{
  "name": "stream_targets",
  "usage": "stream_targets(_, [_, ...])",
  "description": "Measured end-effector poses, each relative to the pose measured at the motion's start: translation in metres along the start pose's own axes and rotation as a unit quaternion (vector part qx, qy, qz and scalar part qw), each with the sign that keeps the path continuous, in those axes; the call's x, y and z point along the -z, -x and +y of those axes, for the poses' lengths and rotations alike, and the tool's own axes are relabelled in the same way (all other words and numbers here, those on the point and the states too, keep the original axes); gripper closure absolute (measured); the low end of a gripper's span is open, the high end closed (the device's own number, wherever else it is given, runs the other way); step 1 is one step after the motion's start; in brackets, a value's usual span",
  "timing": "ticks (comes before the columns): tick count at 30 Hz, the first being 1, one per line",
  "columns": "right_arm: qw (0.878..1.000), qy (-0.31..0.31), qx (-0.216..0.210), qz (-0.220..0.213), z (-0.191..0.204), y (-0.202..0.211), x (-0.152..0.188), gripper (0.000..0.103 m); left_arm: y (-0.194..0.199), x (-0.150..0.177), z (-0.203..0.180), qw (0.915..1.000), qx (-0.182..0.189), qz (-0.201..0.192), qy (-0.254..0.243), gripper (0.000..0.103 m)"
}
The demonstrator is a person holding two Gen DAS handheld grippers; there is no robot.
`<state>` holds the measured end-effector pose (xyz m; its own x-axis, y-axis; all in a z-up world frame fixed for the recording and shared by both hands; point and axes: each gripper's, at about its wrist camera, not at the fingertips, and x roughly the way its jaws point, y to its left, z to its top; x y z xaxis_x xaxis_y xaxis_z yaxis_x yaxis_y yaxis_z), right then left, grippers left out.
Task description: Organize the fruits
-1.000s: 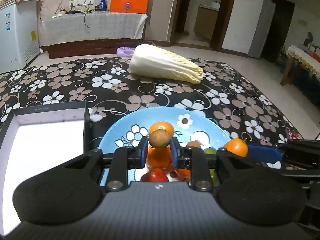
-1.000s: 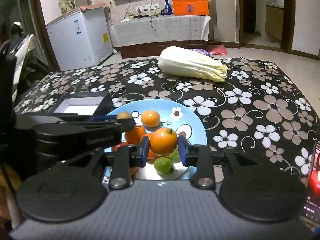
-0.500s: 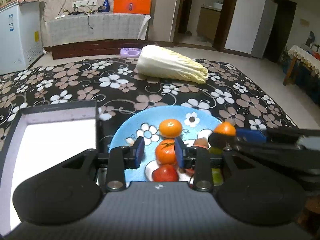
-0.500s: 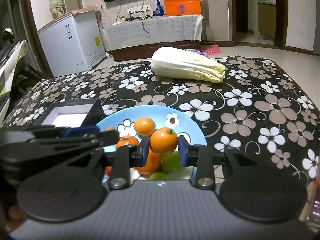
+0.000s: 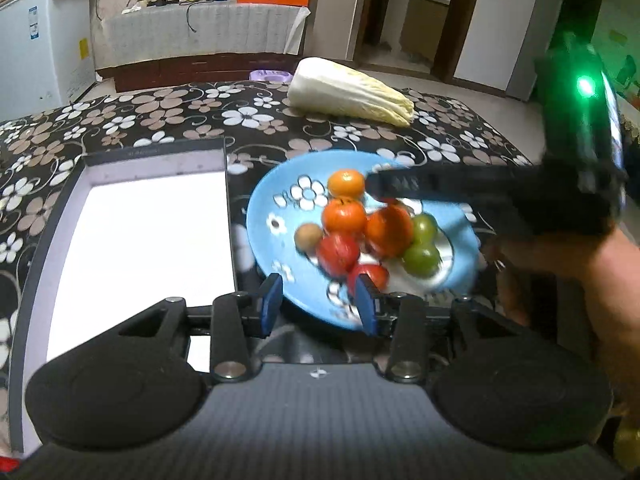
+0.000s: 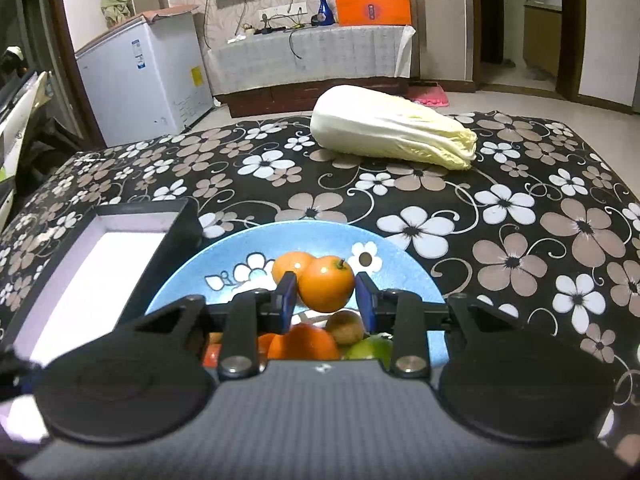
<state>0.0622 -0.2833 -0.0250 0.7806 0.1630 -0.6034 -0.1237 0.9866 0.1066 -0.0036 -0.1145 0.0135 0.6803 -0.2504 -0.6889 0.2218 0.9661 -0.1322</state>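
Observation:
A blue flowered plate (image 5: 264, 216) holds several fruits: oranges, red and green tomatoes and a brown fruit (image 5: 308, 237). My left gripper (image 5: 319, 304) hovers at the plate's near rim, its jaws opening with nothing between them. My right gripper (image 6: 324, 295) is over the plate, and its jaws are opening too. An orange (image 6: 326, 289) with a short stem sits between them, and the pads look just off its sides. In the left wrist view the right gripper (image 5: 374, 184) reaches in from the right over the fruit, blurred.
A black box with a white inside (image 5: 140, 240) stands left of the plate. A napa cabbage (image 6: 392, 128) lies at the far side of the flowered tablecloth (image 6: 520, 220). A person's hand (image 5: 592, 264) holds the right gripper.
The left gripper let go of the brown fruit, which now lies on the plate, and drew back to the near rim. The right gripper's jaws widened around the orange.

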Motion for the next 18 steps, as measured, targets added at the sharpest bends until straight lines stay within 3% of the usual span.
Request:
stream_targets(1, [1.000, 0.000, 0.000, -0.003, 0.001, 0.002, 0.000, 0.053, 0.003, 0.004, -0.001, 1.0000, 0.002, 0.001, 0.000, 0.056])
stream_targets(3, [1.000, 0.009, 0.002, -0.015, 0.005, 0.009, 0.002, 0.031, 0.008, 0.012, -0.004, 1.0000, -0.001, 0.002, 0.002, 0.053])
stream_targets(10, [0.998, -0.005, 0.007, -0.058, 0.005, 0.062, 0.014, 0.030, 0.026, 0.034, -0.017, 1.0000, 0.000, -0.002, -0.008, 0.043])
stream_targets(14, [0.997, -0.008, 0.016, -0.072, 0.007, 0.102, 0.034, 0.030, 0.035, 0.041, -0.024, 0.9996, -0.017, -0.013, -0.019, 0.023])
stream_targets(18, [0.996, -0.010, 0.035, -0.081, 0.006, 0.135, 0.056, 0.030, 0.038, 0.044, -0.026, 0.9996, -0.019, -0.014, -0.012, 0.014])
